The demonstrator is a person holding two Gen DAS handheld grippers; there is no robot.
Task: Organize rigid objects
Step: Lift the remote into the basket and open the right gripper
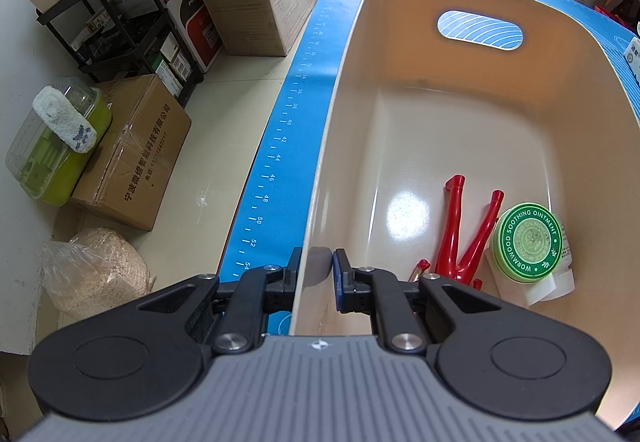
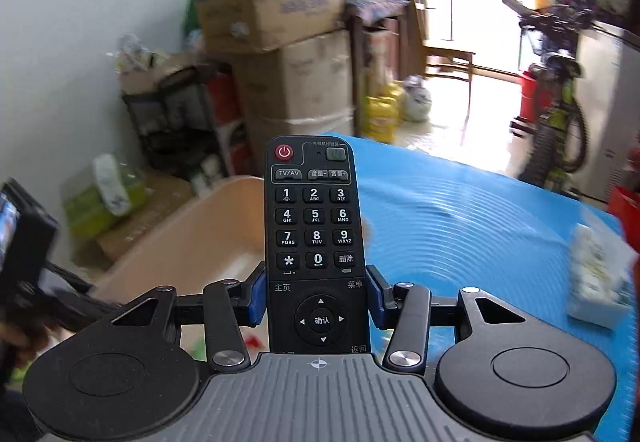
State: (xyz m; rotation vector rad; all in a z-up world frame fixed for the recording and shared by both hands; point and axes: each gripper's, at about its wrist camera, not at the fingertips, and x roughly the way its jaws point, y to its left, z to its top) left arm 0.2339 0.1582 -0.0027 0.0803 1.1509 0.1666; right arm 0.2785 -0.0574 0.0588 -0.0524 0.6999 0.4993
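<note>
From the left wrist view, the left gripper [image 1: 316,274] is pinching the near rim of the beige bin [image 1: 460,114] between nearly closed fingers, steadying it on the blue-matted bench [image 1: 296,130]; a red slingshot [image 1: 464,238] and a green-lidded ointment jar [image 1: 528,242] are already lying inside, so the sorting looks partly done. From the right wrist view, the right gripper [image 2: 316,296] is clamping a black remote control [image 2: 314,226] by its sides, raised above the bench beside the bin; only here is a white packet [image 2: 596,278] showing, apparently waiting on the mat.
</note>
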